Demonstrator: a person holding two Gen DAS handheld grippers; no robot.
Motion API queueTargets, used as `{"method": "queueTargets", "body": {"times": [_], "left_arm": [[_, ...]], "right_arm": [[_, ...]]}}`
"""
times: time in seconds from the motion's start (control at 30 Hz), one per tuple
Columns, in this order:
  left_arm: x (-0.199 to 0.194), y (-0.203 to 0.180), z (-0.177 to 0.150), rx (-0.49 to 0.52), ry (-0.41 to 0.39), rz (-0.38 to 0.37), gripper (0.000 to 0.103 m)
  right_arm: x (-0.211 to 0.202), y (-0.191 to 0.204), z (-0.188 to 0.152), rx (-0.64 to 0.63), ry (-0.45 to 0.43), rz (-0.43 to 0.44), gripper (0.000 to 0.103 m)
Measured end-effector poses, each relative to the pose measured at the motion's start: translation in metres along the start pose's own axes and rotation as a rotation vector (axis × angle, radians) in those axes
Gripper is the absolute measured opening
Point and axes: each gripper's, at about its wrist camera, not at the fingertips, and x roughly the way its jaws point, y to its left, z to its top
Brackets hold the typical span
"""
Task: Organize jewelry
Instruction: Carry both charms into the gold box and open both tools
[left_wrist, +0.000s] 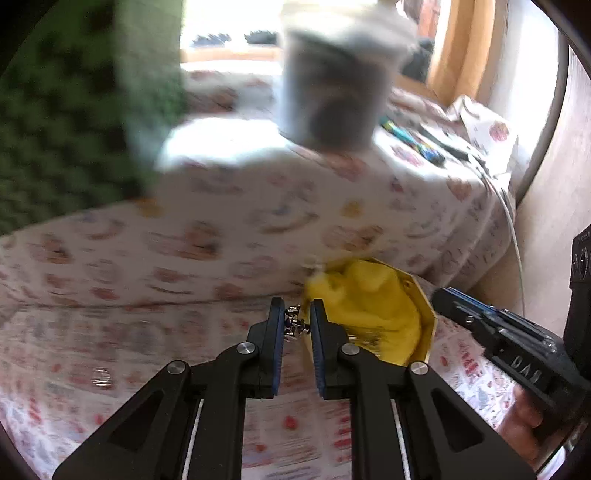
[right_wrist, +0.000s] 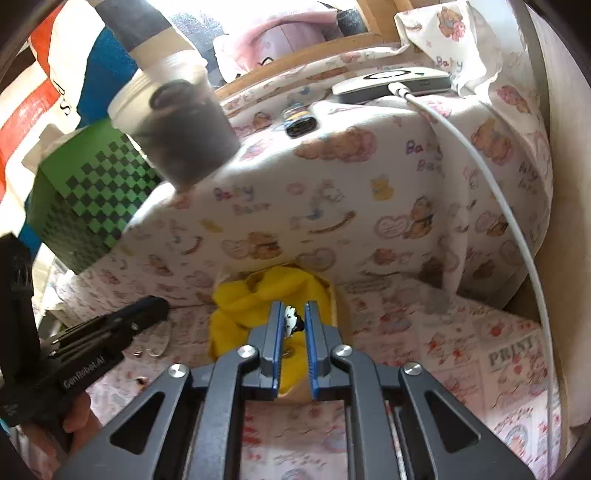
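A small silver earring sits pinched in the left tongs; a white-and-black charm is clenched in the right tongs. The yellow-lined box lies at two o'clock of the left tongs. Either tiny piece could slip and vanish on the patterned cloth.

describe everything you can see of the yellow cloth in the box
The yellow cloth is a soft, crumpled fabric, bright yellow, bunched in folds inside a shallow gold-edged box on the printed bedsheet. It fills most of the box and spills over one side. The right gripper hangs just above it holding a small black-and-white charm. In the left wrist view, something thin and metallic lies on its near edge, too blurred to name.
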Motion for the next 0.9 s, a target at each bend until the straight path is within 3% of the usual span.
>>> {"method": "queueTargets", "body": {"times": [0.13, 0.27, 0.57, 0.73, 0.9], "left_arm": [[0.018, -0.011, 0.0, 0.012, 0.033, -0.035, 0.013], [0.02, -0.021, -0.001, 0.032, 0.017, -0.051, 0.013], [-0.019, -0.009, 0.004, 0.04, -0.109, 0.04, 0.031], [-0.067, 0.001, -0.005, 0.082, -0.257, 0.147, 0.073], [-0.107, 0.011, -0.022, 0.112, -0.396, 0.23, 0.095]], "right_arm": [[0.012, -0.002, -0.002, 0.015, 0.024, 0.008, 0.01], [0.015, 0.0, -0.002, -0.001, 0.019, 0.011, 0.011], [-0.003, -0.002, 0.0, -0.014, -0.008, 0.009, 0.014], [-0.019, 0.011, -0.007, -0.058, -0.045, 0.004, 0.021], [-0.033, 0.029, -0.017, -0.113, -0.083, 0.005, 0.023]]}}
